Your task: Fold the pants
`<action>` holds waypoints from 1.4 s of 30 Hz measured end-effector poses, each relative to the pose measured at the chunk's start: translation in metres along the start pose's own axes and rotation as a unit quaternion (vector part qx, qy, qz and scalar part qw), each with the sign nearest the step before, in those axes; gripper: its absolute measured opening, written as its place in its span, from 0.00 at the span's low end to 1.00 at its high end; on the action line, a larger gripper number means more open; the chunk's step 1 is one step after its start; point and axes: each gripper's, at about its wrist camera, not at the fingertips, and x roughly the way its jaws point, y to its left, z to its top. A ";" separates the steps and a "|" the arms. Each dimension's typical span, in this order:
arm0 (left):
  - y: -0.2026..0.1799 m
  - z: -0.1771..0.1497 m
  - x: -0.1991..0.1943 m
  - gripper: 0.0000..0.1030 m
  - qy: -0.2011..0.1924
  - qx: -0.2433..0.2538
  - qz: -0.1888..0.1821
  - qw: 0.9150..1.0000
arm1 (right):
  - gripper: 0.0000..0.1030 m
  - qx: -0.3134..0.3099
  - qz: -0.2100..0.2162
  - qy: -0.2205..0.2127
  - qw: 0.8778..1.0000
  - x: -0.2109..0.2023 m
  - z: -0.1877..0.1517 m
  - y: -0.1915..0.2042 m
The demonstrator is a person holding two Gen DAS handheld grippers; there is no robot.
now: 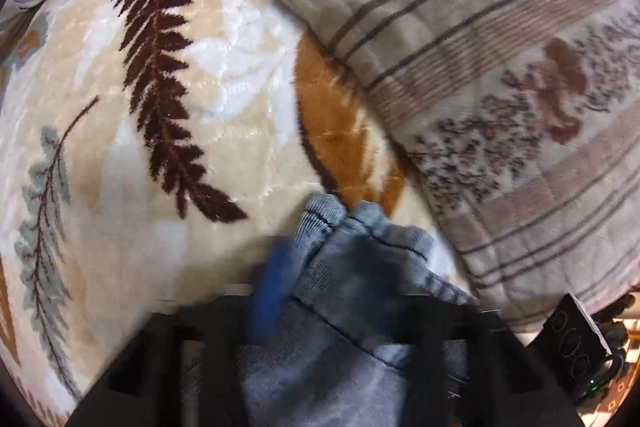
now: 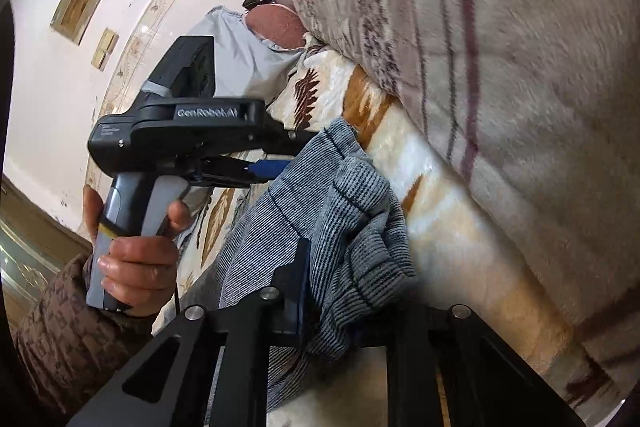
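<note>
I see the pants (image 2: 320,227), grey ribbed cloth, bunched and lifted just above the leaf blanket (image 1: 160,107) on the bed. My left gripper (image 2: 276,167) has its jaws clamped on one edge of the pants, with a blue pad (image 1: 272,291) pressed against the cloth (the picture is blurred there). My right gripper (image 2: 316,283) has its jaws clamped on the pants too, the cloth draped over them. Beyond the pants, a striped quilt (image 1: 480,47) lies heaped on the blanket. My left hand (image 2: 136,259) grips the handle.
</note>
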 end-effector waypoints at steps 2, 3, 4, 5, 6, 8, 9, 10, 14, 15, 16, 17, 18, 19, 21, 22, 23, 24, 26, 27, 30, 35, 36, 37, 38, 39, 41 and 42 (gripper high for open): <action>-0.001 -0.007 -0.002 0.15 -0.006 -0.007 0.000 1.000 | 0.13 -0.028 -0.005 -0.004 1.000 -0.006 0.002 0.009; 0.001 -0.010 -0.006 0.13 -0.010 -0.010 -0.002 1.000 | 0.13 -0.040 -0.007 -0.005 0.999 -0.008 0.002 0.013; 0.000 -0.013 -0.007 0.12 -0.014 -0.012 -0.004 1.000 | 0.13 -0.054 -0.011 -0.007 0.998 -0.010 0.003 0.018; 0.000 -0.015 -0.011 0.12 -0.018 -0.014 -0.007 1.000 | 0.13 -0.072 -0.016 -0.009 0.997 -0.013 0.003 0.025; -0.001 -0.019 -0.015 0.12 -0.023 -0.016 -0.010 1.000 | 0.13 -0.095 -0.023 -0.013 0.995 -0.015 0.003 0.033; -0.002 -0.029 -0.024 0.12 -0.033 -0.025 -0.012 0.999 | 0.12 -0.140 -0.042 -0.019 0.989 -0.017 0.002 0.050; 0.003 -0.030 -0.031 0.12 -0.036 -0.032 -0.014 0.999 | 0.12 -0.167 -0.053 -0.023 0.984 -0.018 0.000 0.059; 0.006 -0.034 -0.035 0.12 -0.040 -0.040 -0.016 0.998 | 0.12 -0.190 -0.062 -0.026 0.980 -0.018 -0.002 0.068; 0.028 -0.043 -0.071 0.12 -0.047 -0.087 -0.035 0.994 | 0.12 -0.226 -0.066 -0.034 0.971 -0.022 -0.005 0.086; 0.035 -0.047 -0.081 0.12 -0.049 -0.103 -0.046 0.992 | 0.12 -0.218 -0.062 -0.034 0.973 -0.023 -0.004 0.084; 0.049 -0.048 -0.103 0.13 -0.048 -0.114 -0.061 0.990 | 0.12 -0.211 -0.061 -0.033 0.975 -0.024 -0.004 0.082; 0.052 -0.053 -0.110 0.16 -0.049 -0.128 -0.088 0.987 | 0.12 -0.200 -0.059 -0.028 0.978 -0.023 -0.003 0.076; 0.058 -0.056 -0.128 0.29 -0.051 -0.137 -0.101 0.984 | 0.12 -0.189 -0.060 -0.024 0.980 -0.021 -0.002 0.072; 0.058 -0.057 -0.134 0.51 -0.053 -0.143 -0.107 0.983 | 0.12 -0.180 -0.062 -0.020 0.982 -0.019 -0.002 0.067; 0.048 -0.059 -0.146 0.78 -0.048 -0.136 -0.090 0.986 | 0.12 -0.168 -0.066 -0.014 0.983 -0.017 -0.007 0.057; 0.042 -0.058 -0.145 0.77 -0.040 -0.130 -0.077 0.988 | 0.12 -0.164 -0.065 -0.013 0.984 -0.016 -0.009 0.055; 0.034 -0.058 -0.143 0.76 -0.030 -0.124 -0.060 0.990 | 0.13 -0.157 -0.060 -0.012 0.986 -0.016 -0.010 0.051; 0.029 -0.055 -0.142 0.76 -0.021 -0.120 -0.044 0.992 | 0.13 -0.147 -0.054 -0.012 0.988 -0.016 -0.011 0.048; 0.016 -0.051 -0.131 0.76 -0.001 -0.113 -0.018 0.993 | 0.13 -0.133 -0.046 -0.013 0.990 -0.017 -0.011 0.044; 0.008 -0.047 -0.122 0.76 0.015 -0.110 0.000 0.994 | 0.13 -0.131 -0.044 -0.013 0.990 -0.018 -0.012 0.043; -0.017 -0.031 -0.096 0.74 0.052 -0.099 0.032 0.993 | 0.16 -0.132 -0.044 -0.013 0.990 -0.019 -0.016 0.038; -0.063 -0.014 -0.055 0.74 0.111 -0.051 0.123 0.985 | 0.16 -0.123 -0.034 -0.012 0.992 -0.025 -0.020 0.029; -0.071 -0.010 -0.047 0.73 0.116 -0.034 0.157 0.980 | 0.16 -0.127 -0.032 -0.014 0.991 -0.027 -0.020 0.030; -0.076 -0.006 -0.040 0.73 0.119 -0.022 0.181 0.976 | 0.16 -0.130 -0.030 -0.015 0.991 -0.028 -0.021 0.030; -0.081 -0.003 -0.030 0.73 0.128 -0.013 0.206 0.970 | 0.16 -0.132 -0.030 -0.015 0.991 -0.029 -0.021 0.030; -0.083 -0.002 -0.022 0.71 0.133 -0.011 0.213 0.968 | 0.16 -0.132 -0.027 -0.016 0.991 -0.030 -0.021 0.030; -0.084 0.003 -0.008 0.70 0.142 -0.019 0.221 0.965 | 0.16 -0.130 -0.023 -0.017 0.991 -0.032 -0.021 0.028; -0.085 0.003 -0.003 0.70 0.150 -0.029 0.224 0.963 | 0.16 -0.128 -0.021 -0.015 0.991 -0.034 -0.021 0.025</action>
